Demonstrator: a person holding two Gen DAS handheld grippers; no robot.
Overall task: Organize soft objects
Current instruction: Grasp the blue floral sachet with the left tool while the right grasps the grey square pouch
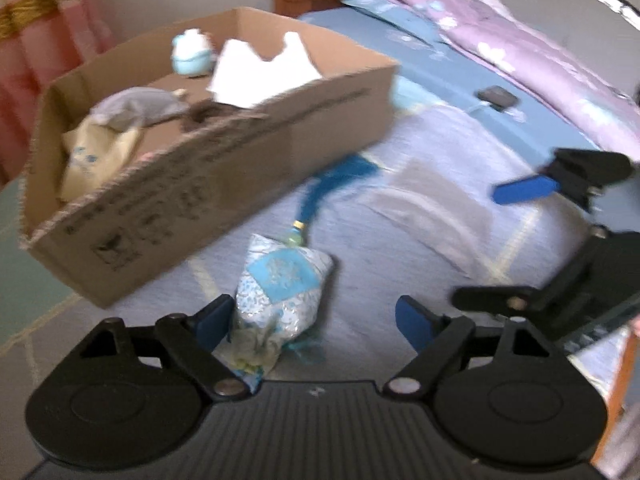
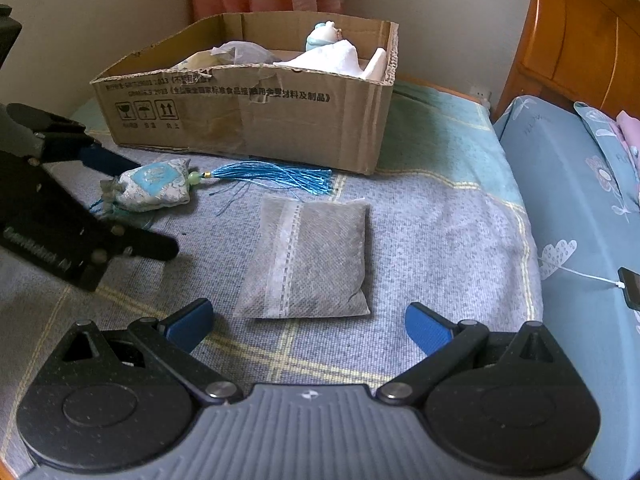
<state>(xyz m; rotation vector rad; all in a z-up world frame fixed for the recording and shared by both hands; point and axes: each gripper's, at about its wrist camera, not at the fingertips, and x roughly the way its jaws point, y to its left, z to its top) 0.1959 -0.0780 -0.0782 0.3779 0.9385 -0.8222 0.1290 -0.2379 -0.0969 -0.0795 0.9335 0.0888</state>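
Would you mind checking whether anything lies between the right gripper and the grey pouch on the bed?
Nothing visible does. The right gripper has its jaws open with only bare bedspread between it and the grey pouch. The tasselled sachet lies off to the side.

The cardboard box point(image 2: 280, 120) bears printed Chinese text, "2013", and three handling symbols

A blue-and-white patterned sachet point(image 2: 154, 188) is lying on its side on the bedspread, its blue tassel point(image 2: 276, 176) trailing toward the cardboard box point(image 2: 248, 120). Just beside the tassel, 1 grey pouch point(image 2: 306, 256) is lying flat.
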